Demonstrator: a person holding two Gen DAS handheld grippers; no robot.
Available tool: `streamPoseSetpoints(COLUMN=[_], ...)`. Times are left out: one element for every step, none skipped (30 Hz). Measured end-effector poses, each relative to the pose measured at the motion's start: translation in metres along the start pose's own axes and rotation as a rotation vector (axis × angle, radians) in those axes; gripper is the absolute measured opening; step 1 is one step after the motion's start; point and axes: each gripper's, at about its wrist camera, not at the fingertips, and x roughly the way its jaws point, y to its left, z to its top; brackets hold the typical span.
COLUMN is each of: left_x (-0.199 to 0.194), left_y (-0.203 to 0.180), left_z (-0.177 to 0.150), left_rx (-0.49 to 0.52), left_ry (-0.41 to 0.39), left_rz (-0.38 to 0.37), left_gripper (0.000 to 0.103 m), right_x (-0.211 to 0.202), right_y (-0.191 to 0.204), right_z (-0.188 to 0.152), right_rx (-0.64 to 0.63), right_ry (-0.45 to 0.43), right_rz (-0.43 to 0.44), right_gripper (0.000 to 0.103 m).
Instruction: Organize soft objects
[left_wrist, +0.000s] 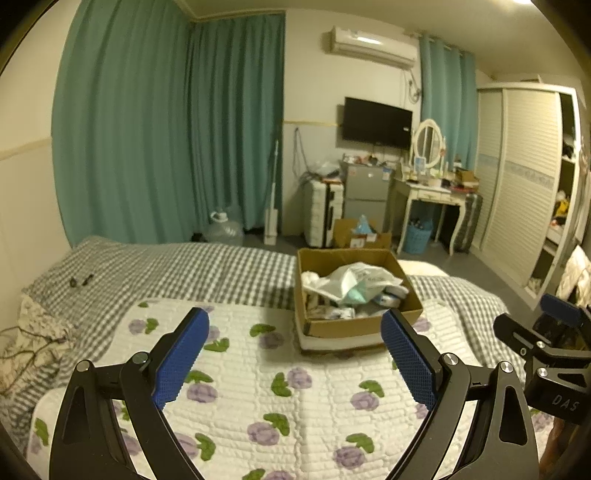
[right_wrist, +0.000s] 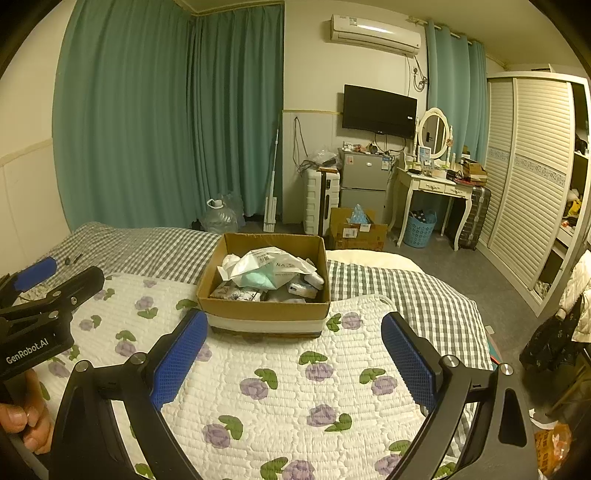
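An open cardboard box (left_wrist: 369, 323) stands on a white quilt with purple flowers (left_wrist: 280, 384) on the bed. It holds several soft packets and plastic bags (left_wrist: 351, 282). The box also shows in the right wrist view (right_wrist: 258, 308), with its bags (right_wrist: 269, 269) and the quilt (right_wrist: 295, 398). My left gripper (left_wrist: 295, 328) is open and empty, above the quilt just short of the box. My right gripper (right_wrist: 291, 328) is open and empty, right in front of the box. Each gripper shows at the edge of the other's view.
A grey checked sheet (left_wrist: 184, 266) covers the far part of the bed, with small dark items (left_wrist: 81, 280) on it. Beyond stand teal curtains, a suitcase (right_wrist: 321, 199), a small fridge (right_wrist: 364, 184), a dressing table (right_wrist: 436, 188), a floor box (right_wrist: 356, 229) and a wardrobe (right_wrist: 532, 184).
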Motion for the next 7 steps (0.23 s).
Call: streamPoseSetpoints(left_x=[0.0004, 0.0006, 0.0004, -0.0001, -0.0003, -0.0003, -0.0003], left_y=[-0.0001, -0.0002, -0.0006, -0.0011, -0.0017, -0.0023, -0.0027], left_z=[0.0, -0.0007, -0.0009, -0.0015, -0.0019, -0.0021, -0.0022], left_rx=[0.0, 0.001, 0.002, 0.005, 0.008, 0.011, 0.013], left_ry=[0.001, -0.001, -0.004, -0.007, -0.009, -0.009, -0.008], left_rz=[-0.002, -0.003, -0.002, -0.002, -0.003, -0.001, -0.001], left_gripper=[0.095, 0.095, 0.095, 0.095, 0.095, 0.095, 0.095], right_x=[0.0, 0.0001, 0.0001, 0.0002, 0.0002, -0.0004, -0.0003], right_y=[0.0004, 0.0004, 0.0004, 0.0005, 0.0005, 0.0003, 0.0012], right_z=[-0.0006, -0.0006, -0.0006, -0.0006, -0.0005, -0.0008, -0.0022], right_rx=[0.001, 0.001, 0.001, 0.001, 0.001, 0.0, 0.0], right_ry=[0.0, 0.0, 0.0, 0.0, 0.001, 0.003, 0.003], right_rz=[-0.001, 0.0, 0.0, 0.0, -0.001, -0.002, -0.002], right_gripper=[0.096, 0.096, 0.096, 0.096, 0.096, 0.096, 0.096])
